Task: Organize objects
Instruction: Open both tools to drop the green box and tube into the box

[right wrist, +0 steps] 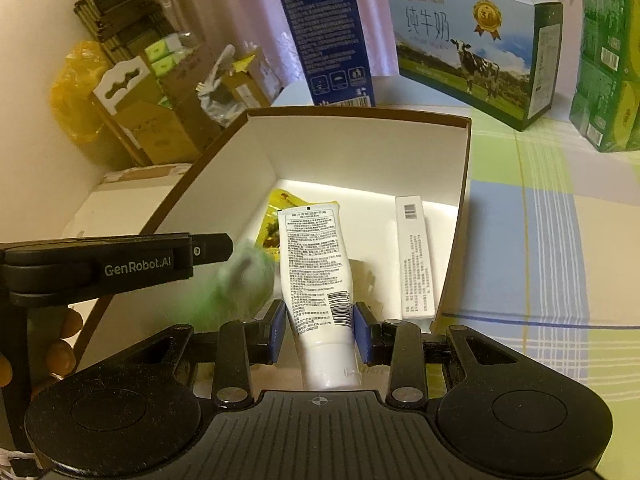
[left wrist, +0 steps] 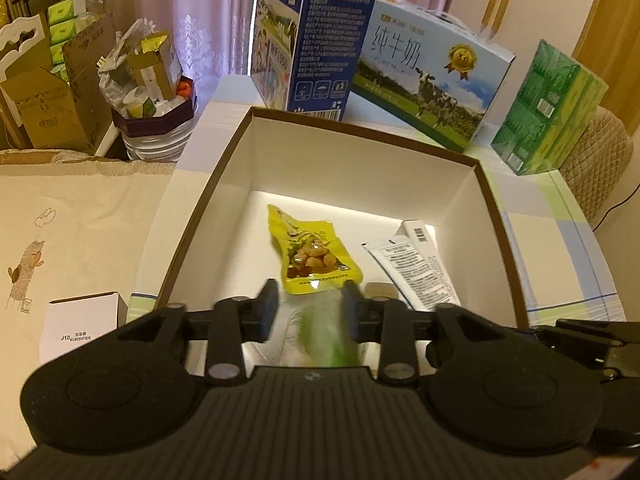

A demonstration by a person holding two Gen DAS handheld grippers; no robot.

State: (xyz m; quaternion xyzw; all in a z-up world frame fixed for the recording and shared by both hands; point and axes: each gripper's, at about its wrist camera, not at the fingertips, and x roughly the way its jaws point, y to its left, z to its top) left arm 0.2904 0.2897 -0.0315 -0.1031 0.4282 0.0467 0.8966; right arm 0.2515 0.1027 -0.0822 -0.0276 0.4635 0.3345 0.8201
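The right gripper [right wrist: 319, 330] has its blue fingers [right wrist: 278, 330] closed against both sides of a white tube [right wrist: 316, 280], gripping it near the cap end. The tube points forward into the box, and its back panel shows dense small print and a barcode that cannot be read. The left gripper [left wrist: 308, 306] has its fingers [left wrist: 269, 308] set a little apart around a blurred green-and-clear packet [left wrist: 324, 336]; whether they actually pinch it cannot be told.

Both grippers reach over the near edge of an open white box [left wrist: 340, 160] with a brown rim, standing on the desk [right wrist: 540, 240] with its pale checked cloth. Inside the box lie a yellow snack pouch [left wrist: 312, 256] printed with a picture of nuts, and a slim white carton [right wrist: 414, 256] with a barcode along the right wall. In the right wrist view the side of the left gripper reads "GenRobot.AI", and fingertips of the hand [right wrist: 60, 344] holding it show below.

Behind the box stand a tall blue milk carton [left wrist: 320, 32], a light-blue milk case [left wrist: 432, 72] marked "PURE MILK" with a cow and a gold medal, and a green tissue pack [left wrist: 548, 112]. Left of the desk, a small white box [left wrist: 82, 330] labelled "J10 HUMIDIFIER" lies on a cream cloth.
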